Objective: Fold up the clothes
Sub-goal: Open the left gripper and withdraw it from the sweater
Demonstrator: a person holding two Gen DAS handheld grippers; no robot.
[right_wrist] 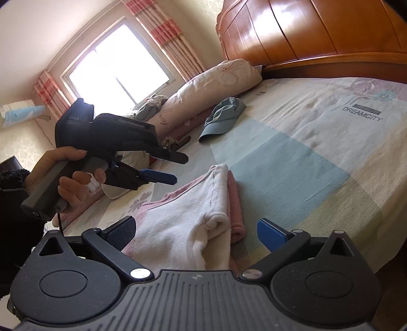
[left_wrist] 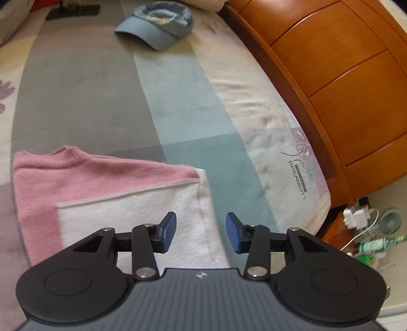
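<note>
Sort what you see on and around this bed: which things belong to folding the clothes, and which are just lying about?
Belonging to the job:
pink and white garment
left gripper, open
right gripper, open

Just lying about:
blue cap
pillow
small fan
green bottle

Garment (left_wrist: 101,193) on bed (left_wrist: 178,101); cap (left_wrist: 157,25) lies beyond.

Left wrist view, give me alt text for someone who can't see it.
The open left tool hovers over a folded pink and white fleece garment lying on a striped grey and teal bedsheet. A light blue baseball cap sits farther up the bed, beside an orange wooden headboard.
</note>
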